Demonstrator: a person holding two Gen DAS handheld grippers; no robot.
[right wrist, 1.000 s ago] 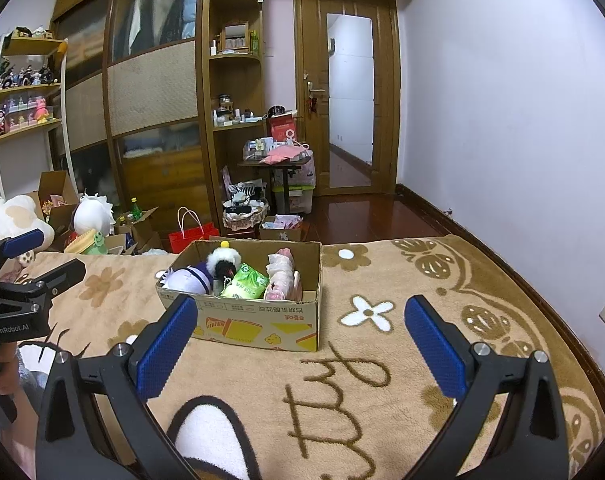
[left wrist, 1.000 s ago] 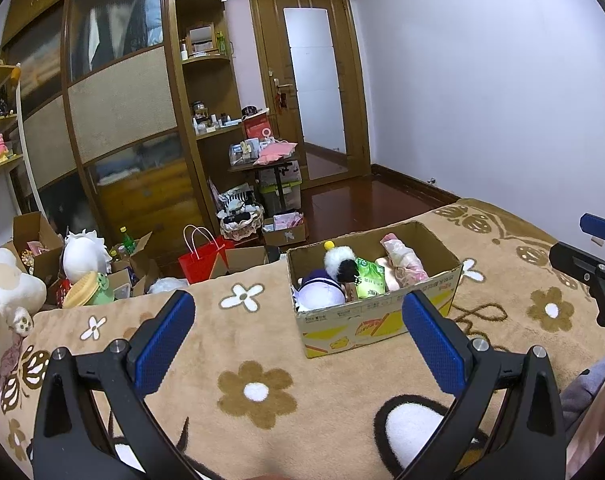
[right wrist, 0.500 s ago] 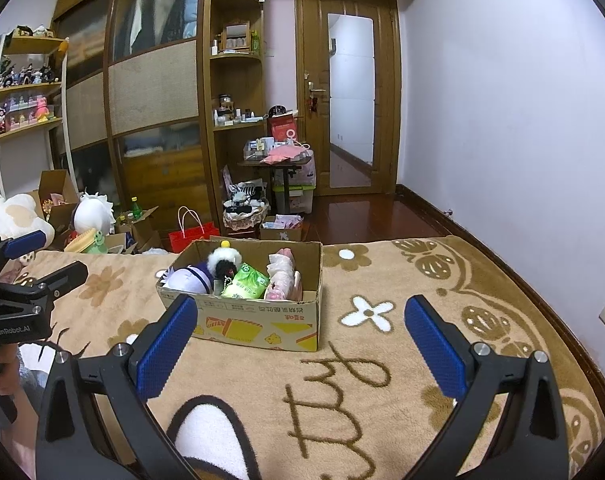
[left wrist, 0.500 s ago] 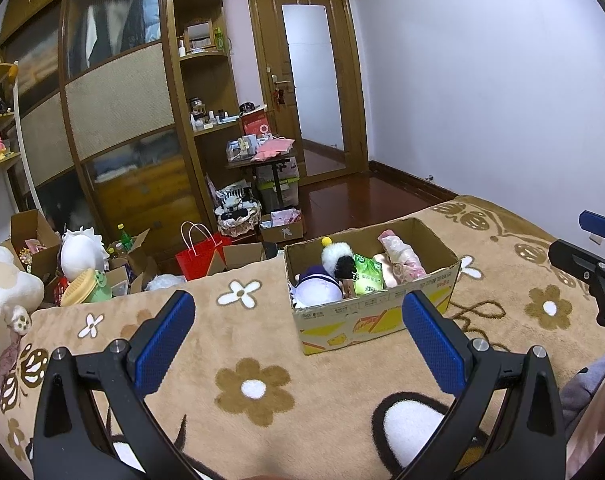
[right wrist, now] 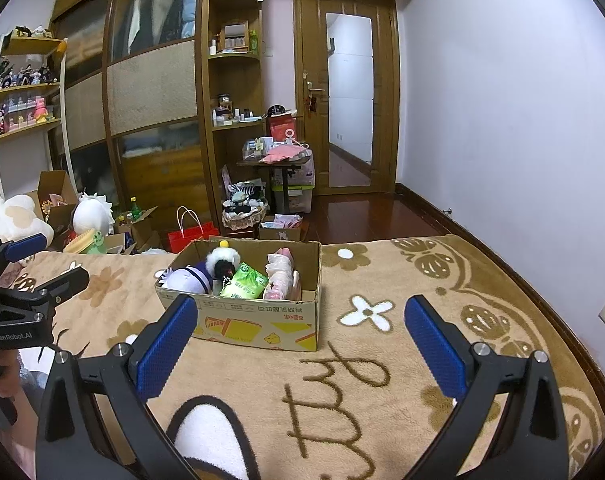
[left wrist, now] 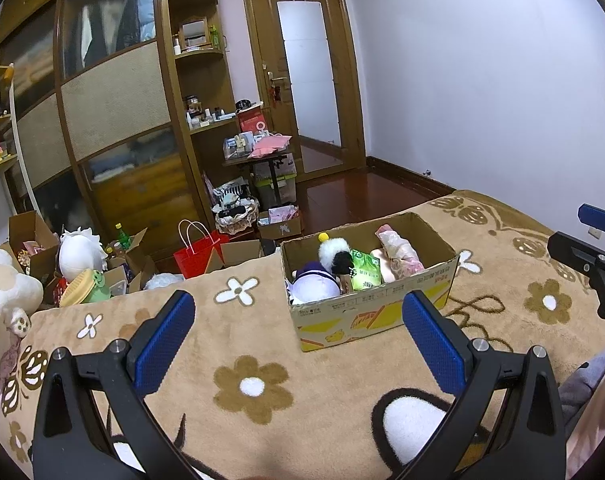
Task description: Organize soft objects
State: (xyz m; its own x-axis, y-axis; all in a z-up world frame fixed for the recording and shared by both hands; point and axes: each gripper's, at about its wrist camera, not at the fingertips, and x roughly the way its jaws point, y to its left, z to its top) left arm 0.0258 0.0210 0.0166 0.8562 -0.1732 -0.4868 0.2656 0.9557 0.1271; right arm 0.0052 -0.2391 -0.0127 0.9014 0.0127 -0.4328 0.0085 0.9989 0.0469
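Brown flowered blanket covers the bed. From the left wrist view, the left gripper hangs above it, jaws wide apart and empty. Beyond stands a cardboard box holding a purple-and-white plush, a black-and-white plush, a green packet and a pink bundle.

From the right wrist view, the right gripper is likewise spread and empty, the box just ahead, soft things inside.
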